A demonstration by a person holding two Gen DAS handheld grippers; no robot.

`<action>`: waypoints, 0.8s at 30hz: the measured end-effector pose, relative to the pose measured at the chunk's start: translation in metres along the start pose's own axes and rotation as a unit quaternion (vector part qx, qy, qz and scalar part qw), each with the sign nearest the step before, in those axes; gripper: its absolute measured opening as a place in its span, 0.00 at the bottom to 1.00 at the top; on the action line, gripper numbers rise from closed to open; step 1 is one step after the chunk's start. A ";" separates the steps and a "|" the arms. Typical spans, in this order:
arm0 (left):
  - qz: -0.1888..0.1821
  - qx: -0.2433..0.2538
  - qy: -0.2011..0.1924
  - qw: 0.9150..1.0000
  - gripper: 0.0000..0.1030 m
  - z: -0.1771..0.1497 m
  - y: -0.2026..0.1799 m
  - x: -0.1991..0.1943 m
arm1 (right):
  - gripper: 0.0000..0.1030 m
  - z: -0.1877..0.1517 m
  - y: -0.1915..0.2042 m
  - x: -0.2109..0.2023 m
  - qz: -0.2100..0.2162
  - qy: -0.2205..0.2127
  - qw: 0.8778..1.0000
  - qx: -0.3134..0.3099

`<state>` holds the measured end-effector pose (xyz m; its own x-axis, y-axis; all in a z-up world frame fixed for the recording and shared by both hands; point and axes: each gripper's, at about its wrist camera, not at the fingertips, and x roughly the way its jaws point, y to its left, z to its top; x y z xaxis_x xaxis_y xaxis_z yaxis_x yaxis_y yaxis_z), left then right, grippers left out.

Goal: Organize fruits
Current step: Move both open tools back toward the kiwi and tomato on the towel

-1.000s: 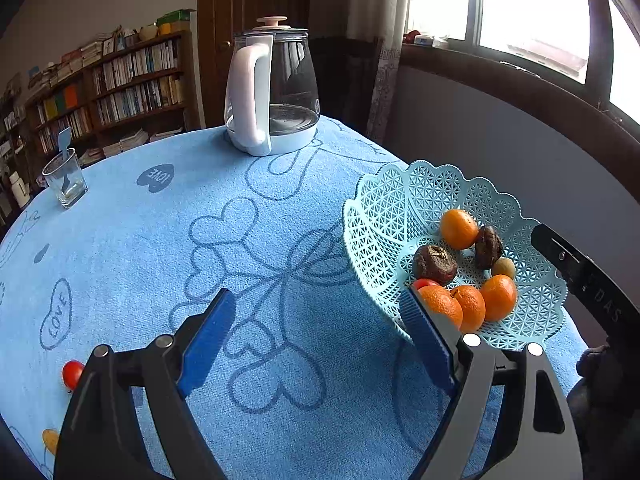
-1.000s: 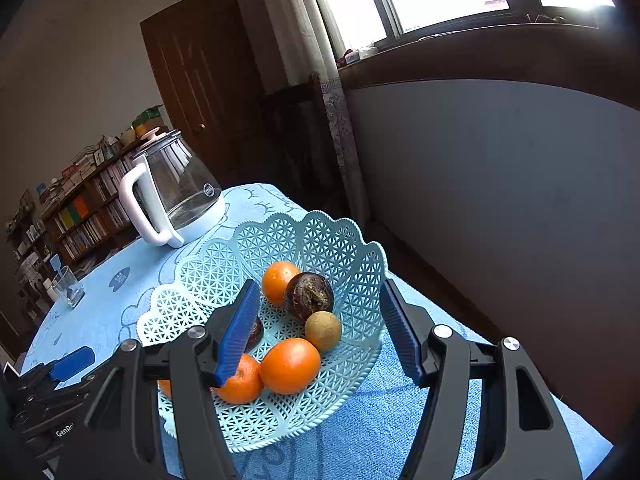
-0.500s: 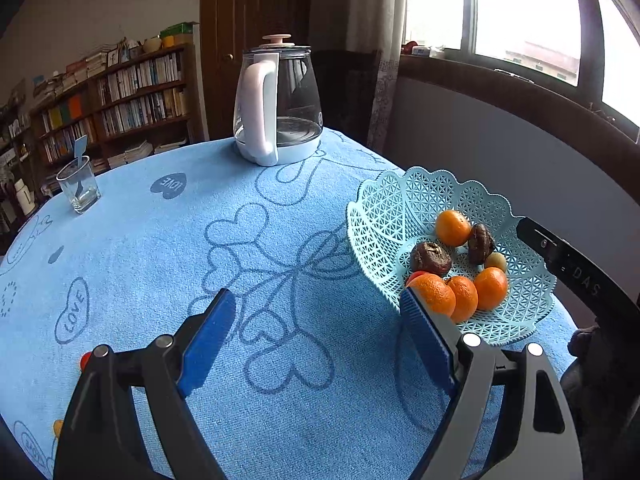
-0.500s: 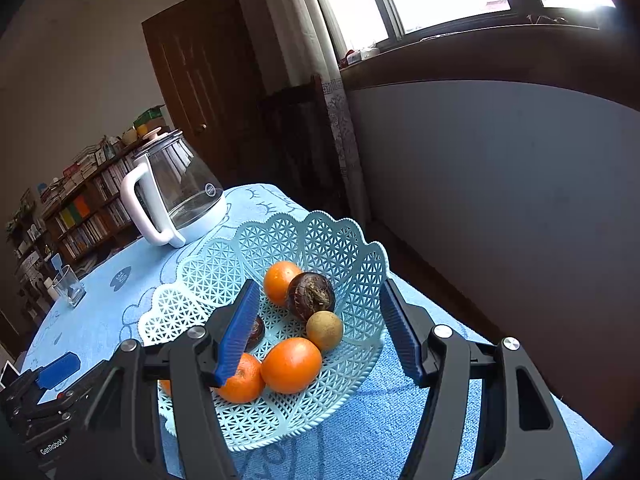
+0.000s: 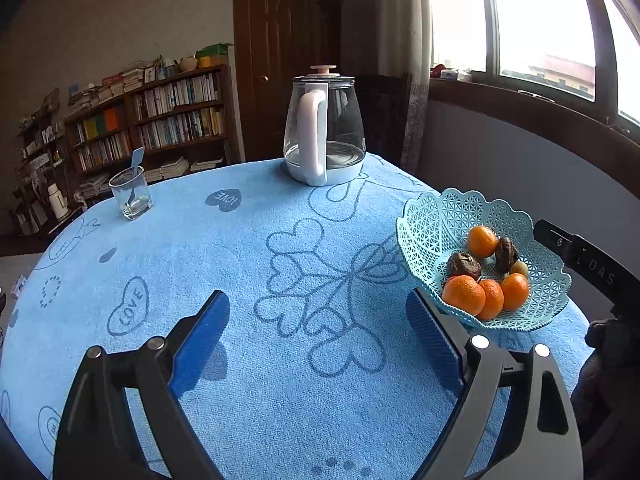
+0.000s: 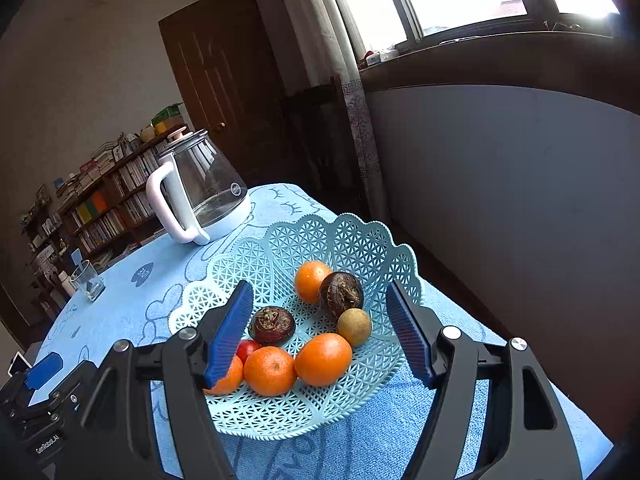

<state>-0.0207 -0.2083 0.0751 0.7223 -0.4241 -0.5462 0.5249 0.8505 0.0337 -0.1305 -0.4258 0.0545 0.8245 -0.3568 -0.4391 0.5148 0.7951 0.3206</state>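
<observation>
A light blue lattice basket (image 6: 352, 236) stands at the table's right edge; it also shows in the left wrist view (image 5: 440, 216). It holds several oranges (image 6: 323, 358), two dark brown water chestnuts (image 6: 341, 294), a small tan longan (image 6: 354, 327) and a small red tomato (image 6: 248, 349). My right gripper (image 6: 320, 332) is open and empty, hovering just above the basket's near side. My left gripper (image 5: 318, 334) is open and empty above the blue tablecloth, left of the basket. The right gripper's body (image 5: 584, 260) shows behind the basket.
A glass kettle with a white handle (image 5: 324, 140) stands at the table's far side. A small glass with a spoon (image 5: 131, 194) sits far left. The blue heart-patterned tablecloth (image 5: 240, 264) covers the round table. Bookshelves, a door and a window wall lie beyond.
My left gripper has pulled back and tilted up, so the kettle and basket look farther off and the small red fruit at lower left has left view. The right gripper barely moved.
</observation>
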 end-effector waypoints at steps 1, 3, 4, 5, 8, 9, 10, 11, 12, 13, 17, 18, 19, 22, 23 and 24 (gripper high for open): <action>0.002 -0.001 -0.002 1.000 0.87 -0.001 0.002 -0.002 | 0.71 -0.001 0.005 -0.002 0.006 0.001 1.000 -0.005; 0.007 -0.001 -0.005 1.000 0.87 -0.003 0.005 -0.005 | 0.72 -0.002 0.014 -0.004 0.018 0.002 1.000 -0.017; 0.010 -0.002 -0.006 1.000 0.87 -0.004 0.006 -0.007 | 0.72 -0.004 0.018 -0.006 0.023 0.002 0.999 -0.022; 0.013 -0.002 -0.007 1.000 0.87 -0.004 0.007 -0.008 | 0.72 -0.005 0.023 -0.007 0.029 0.003 0.999 -0.027; 0.022 -0.004 -0.008 1.000 0.90 -0.006 0.011 -0.011 | 0.75 -0.008 0.034 -0.011 0.040 0.002 0.998 -0.041; 0.025 -0.005 -0.008 1.000 0.90 -0.007 0.013 -0.012 | 0.75 -0.009 0.038 -0.012 0.042 0.002 0.998 -0.046; 0.028 -0.007 -0.008 1.000 0.90 -0.008 0.015 -0.012 | 0.76 -0.010 0.041 -0.013 0.045 0.002 0.998 -0.051; 0.031 -0.009 -0.008 0.999 0.90 -0.009 0.016 -0.013 | 0.76 -0.011 0.043 -0.013 0.047 0.003 0.997 -0.055; 0.033 -0.011 -0.008 0.999 0.90 -0.010 0.018 -0.014 | 0.76 -0.013 0.046 -0.013 0.049 0.005 0.997 -0.057; 0.035 -0.013 -0.008 0.999 0.90 -0.010 0.021 -0.015 | 0.76 -0.015 0.049 -0.013 0.051 0.007 0.997 -0.060; 0.042 -0.027 -0.012 0.999 0.90 -0.013 0.031 -0.021 | 0.76 -0.023 0.060 -0.013 0.057 0.013 0.996 -0.073; 0.044 -0.032 -0.013 0.998 0.90 -0.014 0.034 -0.023 | 0.76 -0.024 0.063 -0.014 0.059 0.013 0.995 -0.078; 0.046 -0.035 -0.015 0.998 0.90 -0.014 0.037 -0.025 | 0.76 -0.026 0.067 -0.015 0.061 0.013 0.995 -0.083; 0.049 -0.046 -0.018 0.998 0.90 -0.017 0.046 -0.031 | 0.76 -0.031 0.076 -0.018 0.071 0.014 0.993 -0.097; 0.050 -0.049 -0.018 0.997 0.90 -0.018 0.048 -0.032 | 0.76 -0.033 0.079 -0.019 0.074 0.015 0.992 -0.101; 0.052 -0.052 -0.019 0.997 0.90 -0.018 0.051 -0.034 | 0.76 -0.035 0.083 -0.020 0.078 0.015 0.991 -0.104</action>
<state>-0.0273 -0.1448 0.0801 0.7880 -0.3420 -0.5119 0.3980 0.9174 -0.0002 -0.1122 -0.3356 0.0608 0.8809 -0.2095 -0.4244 0.3197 0.9246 0.2073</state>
